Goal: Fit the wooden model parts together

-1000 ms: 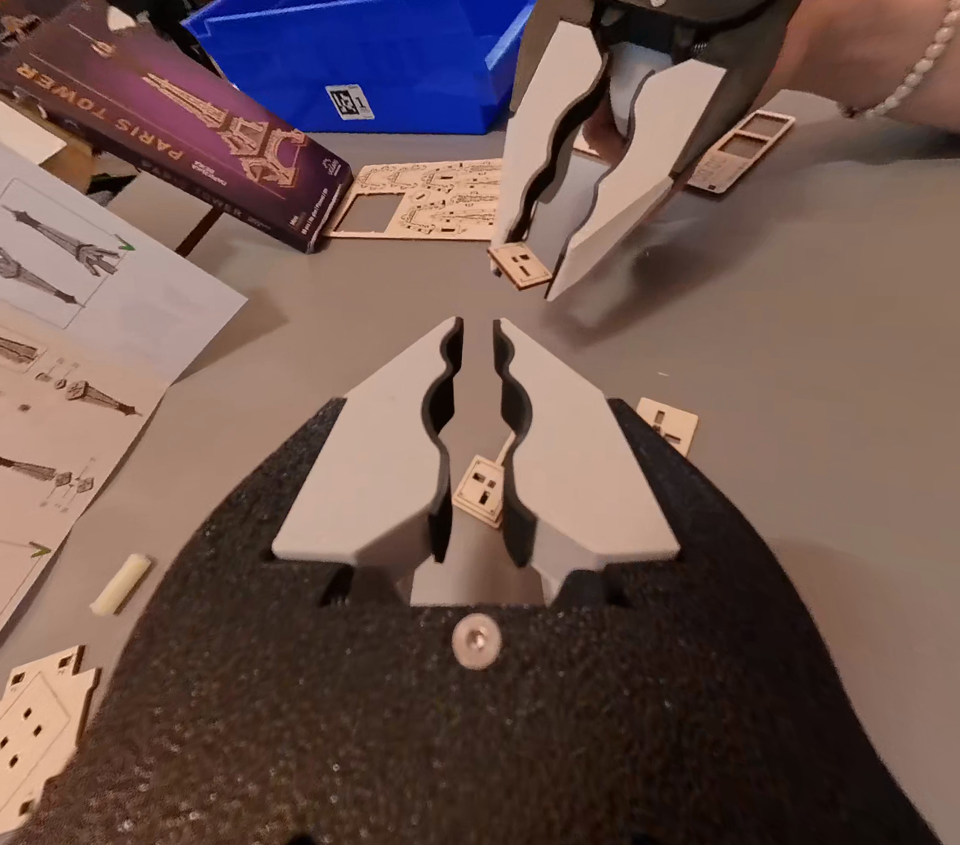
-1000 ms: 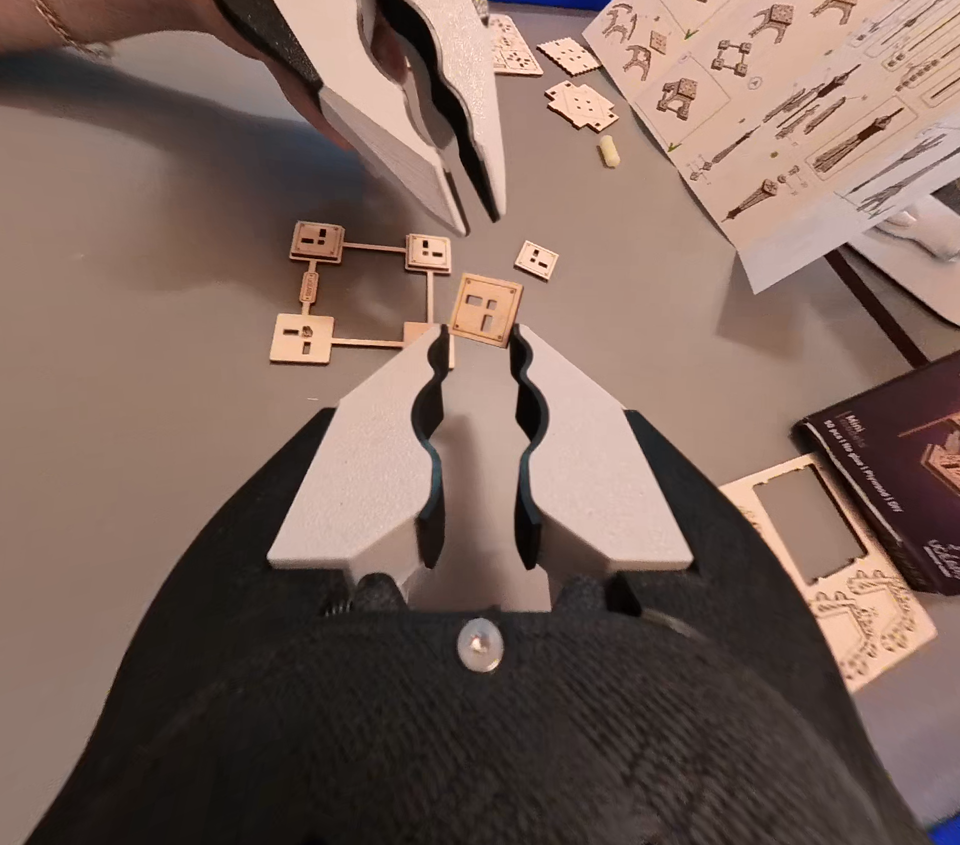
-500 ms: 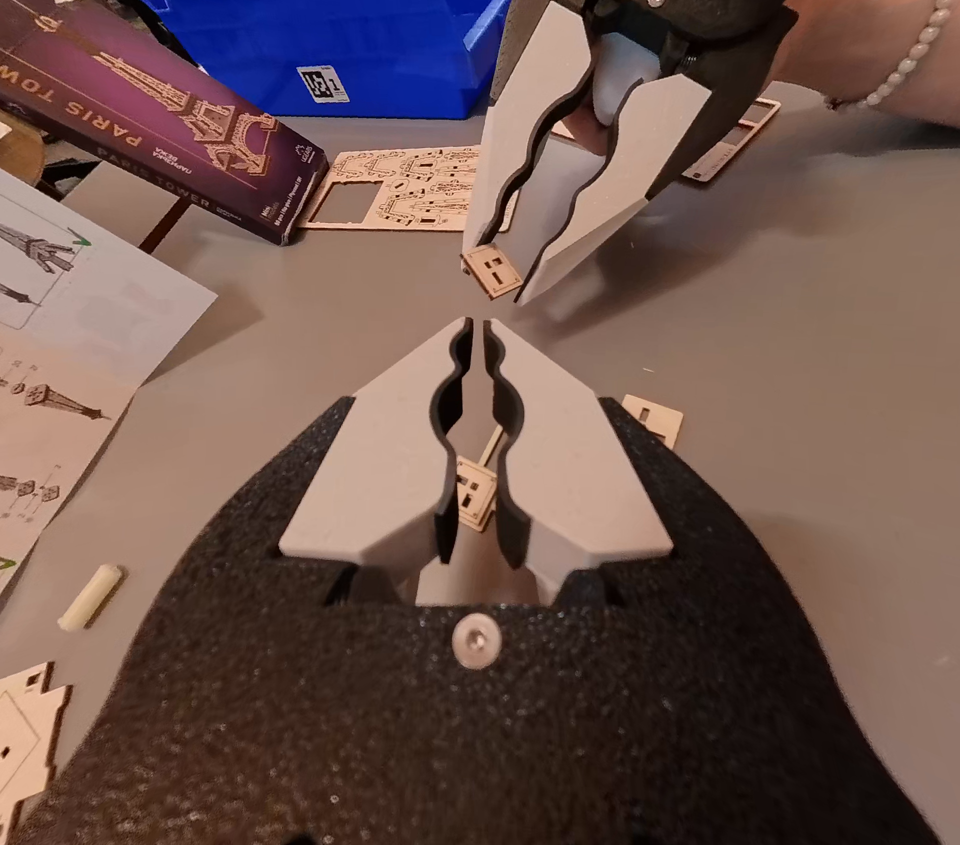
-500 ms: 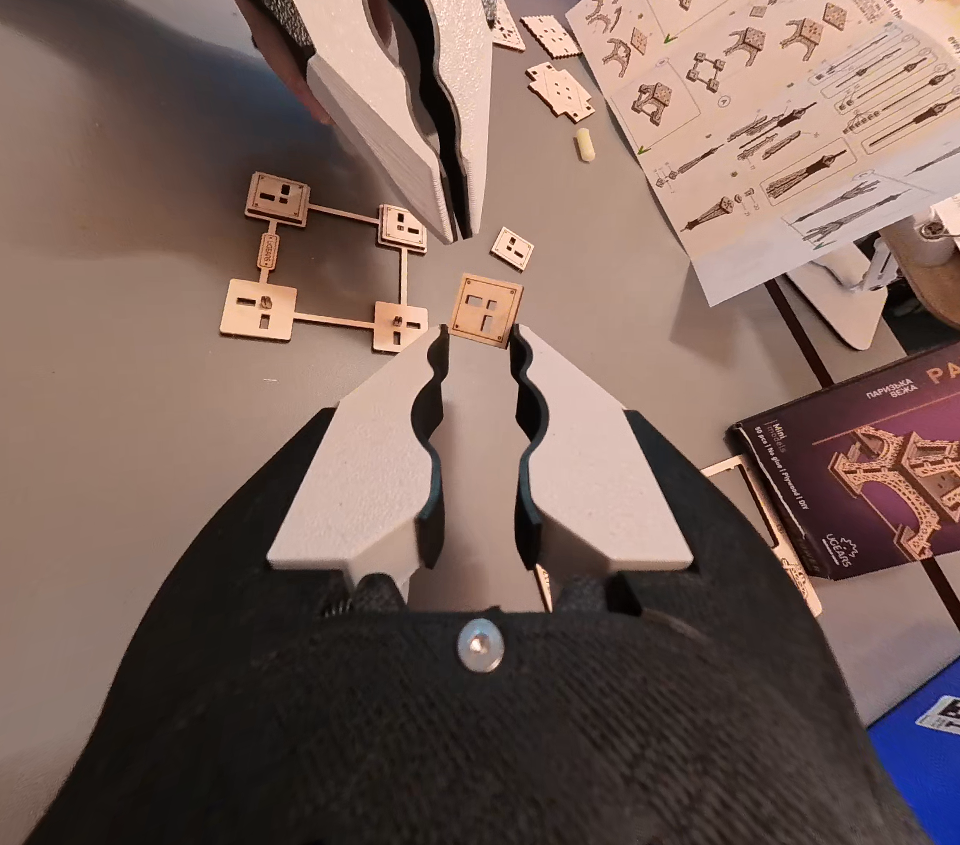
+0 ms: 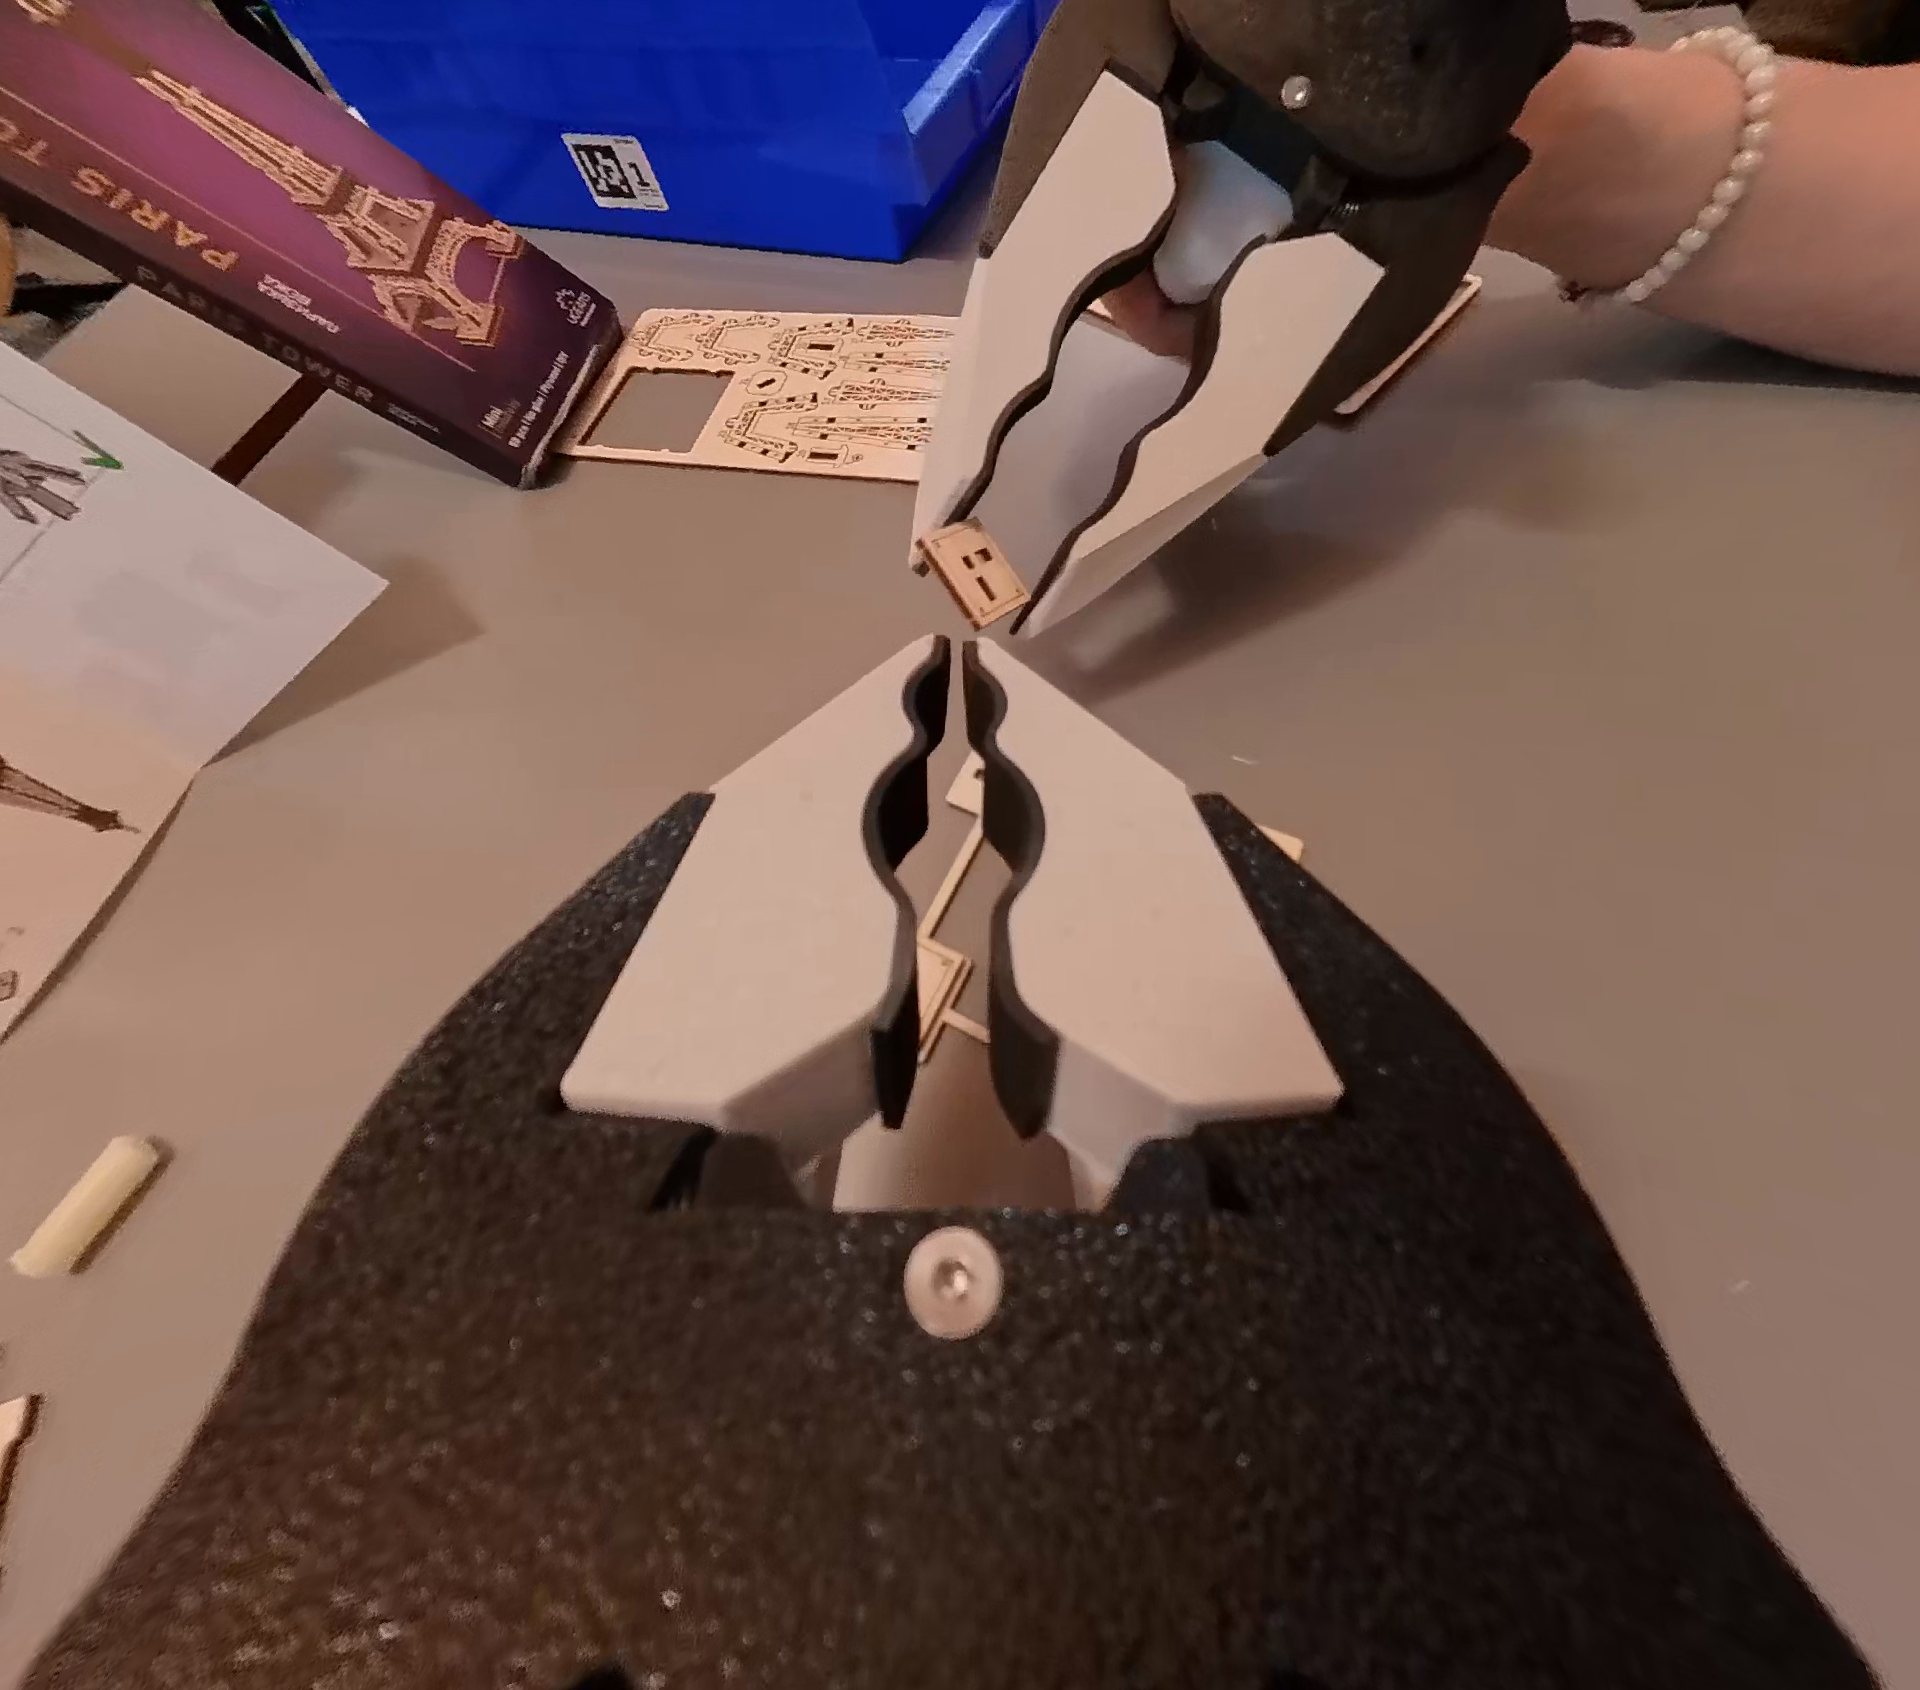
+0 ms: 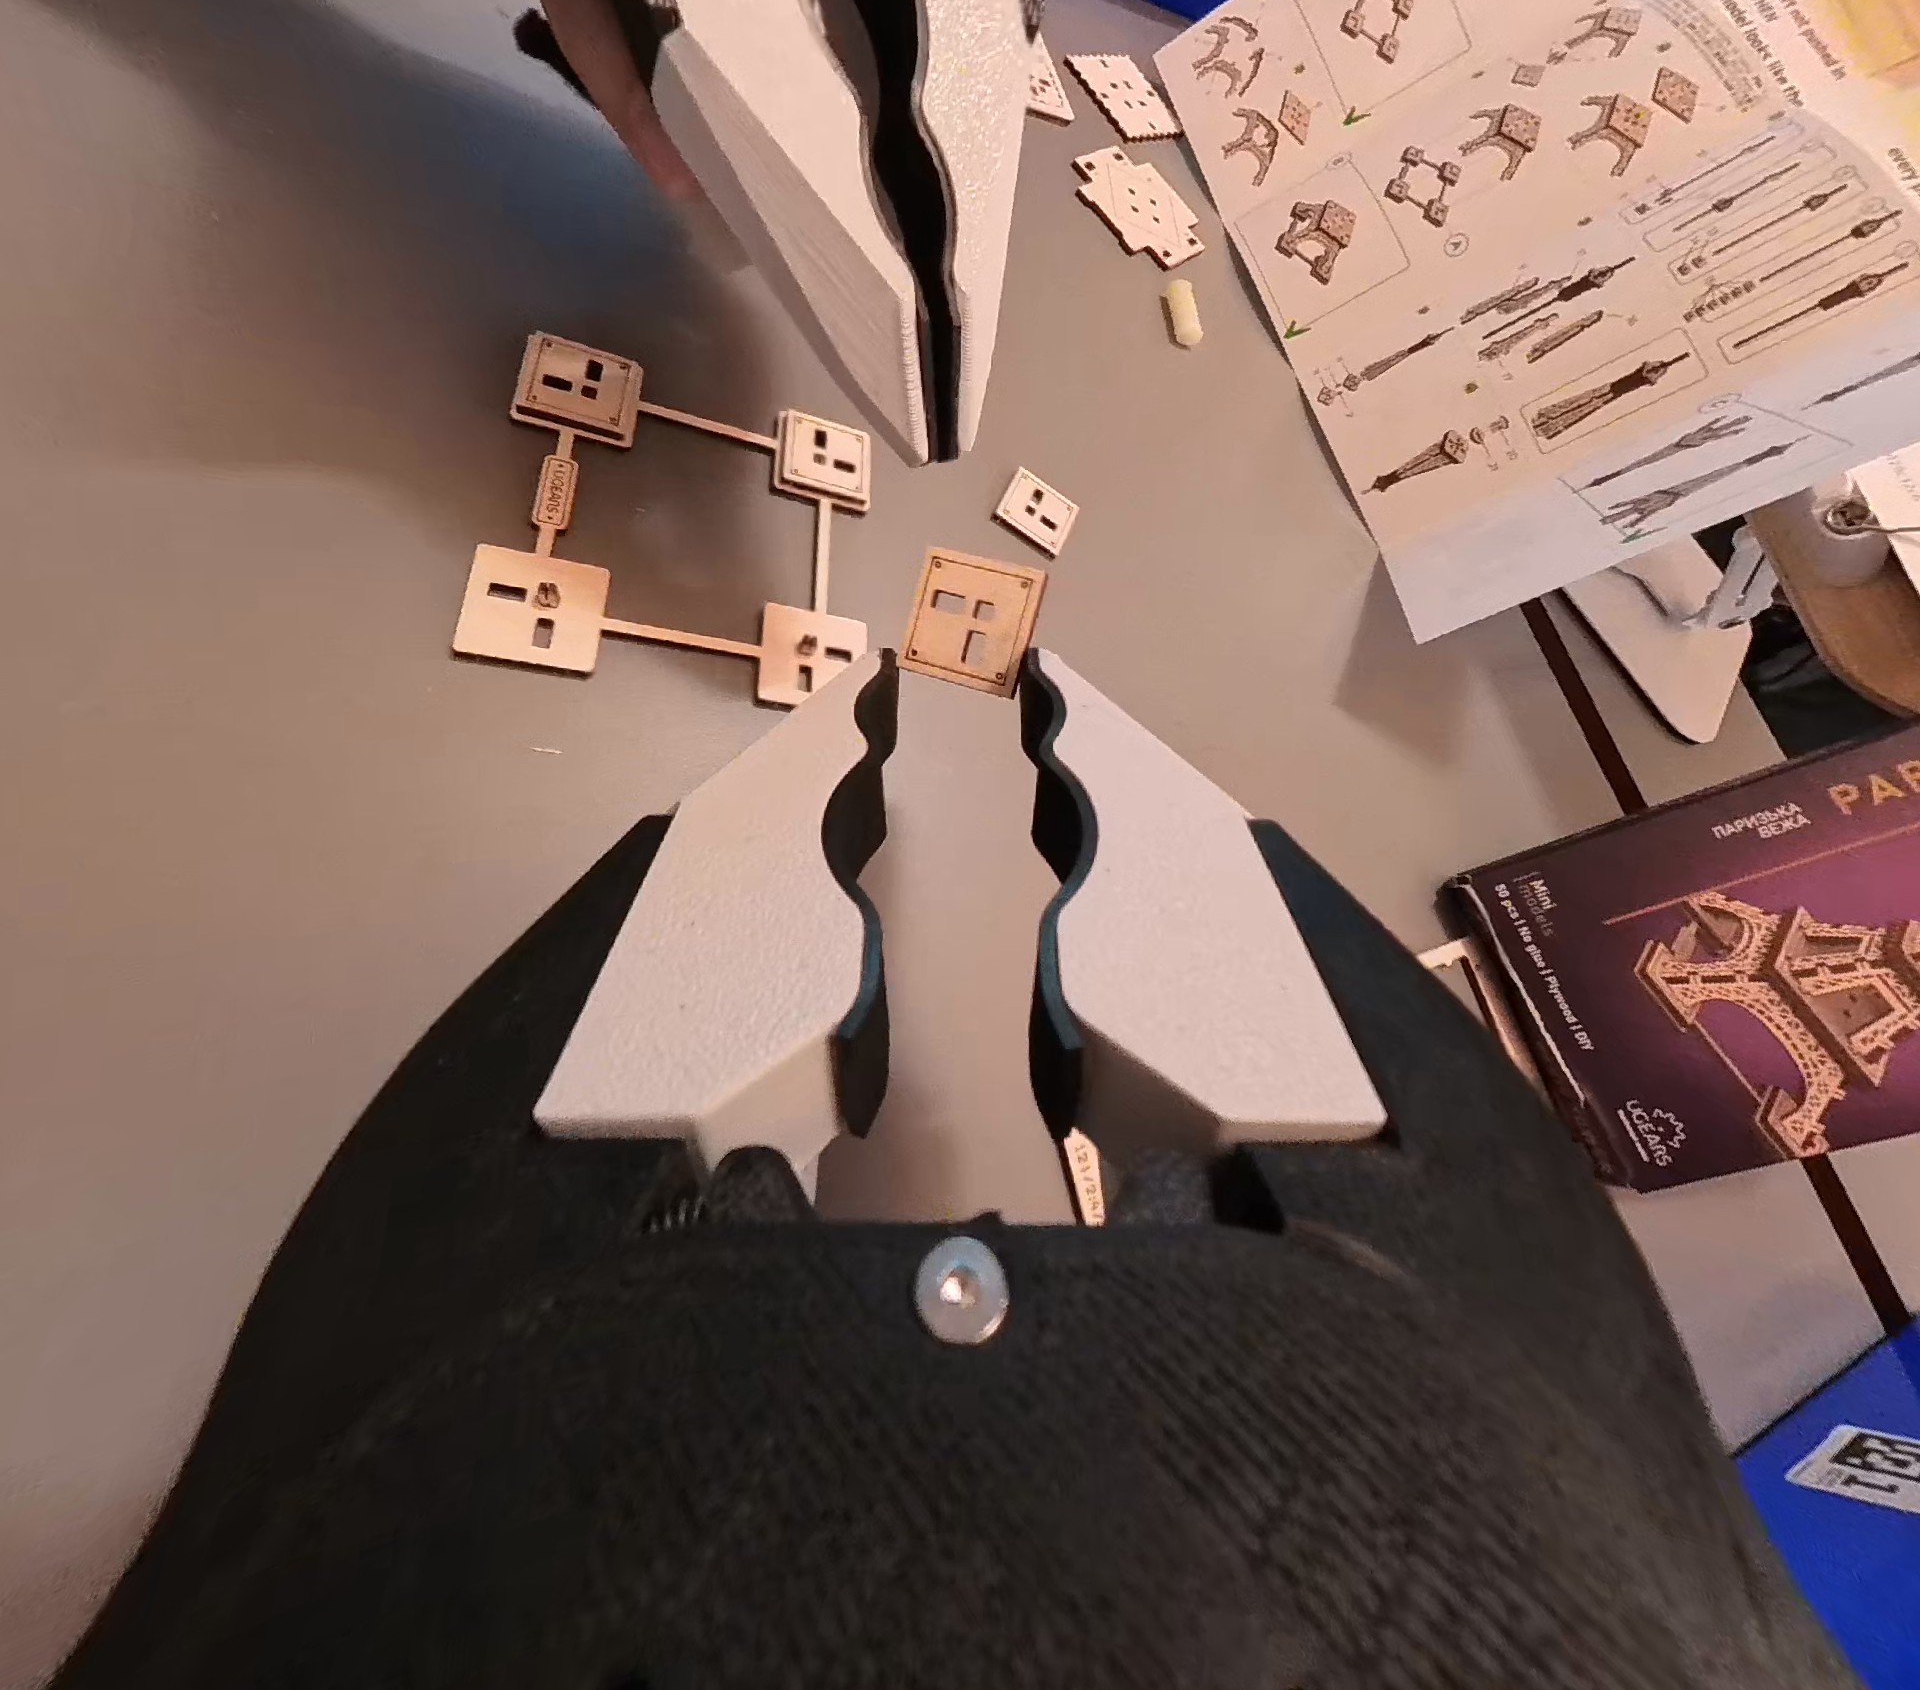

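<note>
- Since a second ago the left gripper (image 5: 956,653) has narrowed its jaws to a thin slit with nothing between the tips, and it has come in closer to the right gripper (image 5: 971,591); the wooden frame (image 6: 665,518) now lies mostly under it.
- The right gripper (image 6: 961,669) pinches a small wooden square (image 6: 971,622) by its two opposite edges at the very fingertips, as it did before.
- This square is thin, pale tan plywood with a burnt-brown edge, an engraved border line, tiny corner dots and three small rectangular slots.
- It is held off the grey table (image 5: 1455,757), its face tilted up toward the right wrist camera; being square, it has no clear long axis.
- In the left wrist view the same square (image 5: 971,578) sticks out from the right fingertips toward the left gripper, just beyond its tips.
- The frame is four slotted squares joined by thin strips, flat on the table.
- A loose, smaller square (image 6: 1036,508) lies just beside it.
- The instruction sheet (image 6: 1507,186), purple box (image 6: 1714,965), and blue bin (image 5: 665,51) sit farther off.
</note>
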`<state>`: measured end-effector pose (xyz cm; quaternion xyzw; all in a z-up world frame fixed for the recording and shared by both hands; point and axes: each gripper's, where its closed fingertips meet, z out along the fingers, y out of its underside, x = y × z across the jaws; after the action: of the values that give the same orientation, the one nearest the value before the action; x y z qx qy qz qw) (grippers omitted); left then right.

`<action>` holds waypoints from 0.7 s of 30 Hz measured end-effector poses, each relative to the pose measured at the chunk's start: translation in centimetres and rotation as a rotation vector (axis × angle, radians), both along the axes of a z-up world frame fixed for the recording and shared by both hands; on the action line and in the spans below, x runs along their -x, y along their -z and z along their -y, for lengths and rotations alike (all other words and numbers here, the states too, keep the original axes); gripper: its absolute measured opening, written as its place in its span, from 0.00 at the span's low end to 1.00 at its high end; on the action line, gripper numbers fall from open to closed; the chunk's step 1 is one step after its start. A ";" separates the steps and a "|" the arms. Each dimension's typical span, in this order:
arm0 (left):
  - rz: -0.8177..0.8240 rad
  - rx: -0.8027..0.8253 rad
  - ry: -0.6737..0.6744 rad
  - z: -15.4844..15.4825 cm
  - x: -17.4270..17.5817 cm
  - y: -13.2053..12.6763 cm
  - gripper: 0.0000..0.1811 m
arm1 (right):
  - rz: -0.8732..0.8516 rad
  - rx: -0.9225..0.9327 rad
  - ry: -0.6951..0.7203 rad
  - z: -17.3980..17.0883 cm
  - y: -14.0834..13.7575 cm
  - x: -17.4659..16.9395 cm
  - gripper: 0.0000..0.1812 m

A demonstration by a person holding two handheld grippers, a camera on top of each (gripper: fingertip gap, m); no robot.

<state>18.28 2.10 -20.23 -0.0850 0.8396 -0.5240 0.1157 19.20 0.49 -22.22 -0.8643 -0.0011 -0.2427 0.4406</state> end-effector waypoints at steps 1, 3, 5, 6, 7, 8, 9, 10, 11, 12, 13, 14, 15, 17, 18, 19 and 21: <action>-0.022 0.000 -0.003 0.0 0.1 0.1 0.00 | 0.003 0.001 -0.002 -0.1 0.0 0.0 0.12; -0.058 -0.022 -0.036 -0.3 -0.3 0.5 0.00 | 0.003 0.005 -0.013 -0.3 0.0 0.2 0.12; -0.096 -0.022 -0.029 -0.5 -0.2 0.7 0.03 | 0.023 0.010 -0.032 -0.7 -0.1 0.5 0.12; -0.128 -0.010 -0.017 -0.4 0.1 0.7 0.06 | 0.038 0.018 -0.033 -0.7 -0.1 0.5 0.12; -0.157 0.011 -0.008 -0.3 0.3 0.5 0.08 | 0.057 0.031 -0.028 -0.7 -0.1 0.3 0.12; -0.181 0.035 -0.010 -0.2 0.3 0.2 0.08 | 0.077 0.048 -0.028 -0.7 0.0 0.2 0.12; -0.200 0.057 -0.021 -0.2 0.1 0.0 0.07 | 0.089 0.062 -0.033 -0.7 0.1 0.3 0.12; -0.212 0.077 -0.029 -0.2 0.0 -0.2 0.06 | 0.091 0.066 -0.038 -0.8 0.2 0.3 0.12; -0.217 0.095 -0.028 -0.2 0.0 -0.5 0.05 | 0.083 0.060 -0.047 -0.9 0.2 0.5 0.12; -0.215 0.107 -0.026 -0.2 -0.1 -0.6 0.05 | 0.071 0.054 -0.065 -1.0 0.2 0.8 0.12; -0.205 0.111 -0.031 -0.3 -0.2 -0.8 0.04 | 0.062 0.054 -0.079 -1.2 0.3 1.0 0.12; -0.186 0.112 -0.029 -0.3 -0.2 -1.0 0.04 | 0.062 0.061 -0.084 -1.2 0.4 1.1 0.12; -0.154 0.112 -0.015 -0.3 0.0 -1.2 0.05 | 0.062 0.074 -0.084 -1.1 0.6 1.1 0.12; -0.048 0.087 0.023 -0.5 0.4 -1.8 0.07 | 0.055 0.089 -0.083 -1.1 0.9 1.1 0.12; 0.016 0.058 0.040 -0.7 0.6 -1.9 0.09 | 0.058 0.089 -0.083 -1.1 0.9 1.1 0.12; 0.078 0.022 0.040 -1.1 0.4 -1.9 0.10 | 0.057 0.084 -0.084 -1.0 0.8 1.1 0.12; 0.173 -0.027 0.014 -2.0 -0.2 -2.1 0.13 | 0.062 0.055 -0.054 -0.8 0.4 0.6 0.12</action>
<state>18.52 4.13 -18.14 -0.0323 0.8339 -0.5189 0.1852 18.62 1.26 -22.62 -0.8679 -0.0449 -0.2572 0.4226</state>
